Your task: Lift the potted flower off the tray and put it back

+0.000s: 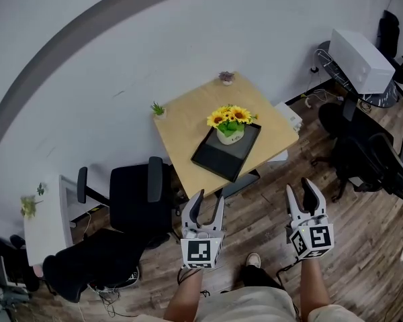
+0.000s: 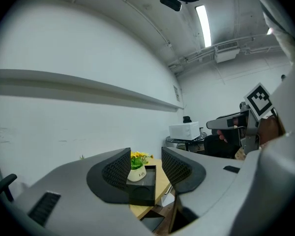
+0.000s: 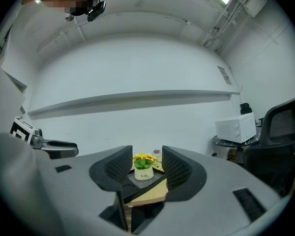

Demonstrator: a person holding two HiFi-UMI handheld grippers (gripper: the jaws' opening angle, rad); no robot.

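Note:
A white pot of yellow flowers stands on a black tray on a small wooden table. Both grippers hang in the air well short of the table, above the wooden floor. My left gripper is open and empty, pointing toward the table's near corner. My right gripper is open and empty too, off to the right. Between the left jaws I see the potted flower and tray far ahead. The right gripper view frames the same potted flower on its tray.
A black office chair stands left of the table, with more black chairs at the right. Two small plants sit on the table's far edges. A white microwave rests on a round table at the right. A white shelf stands at far left.

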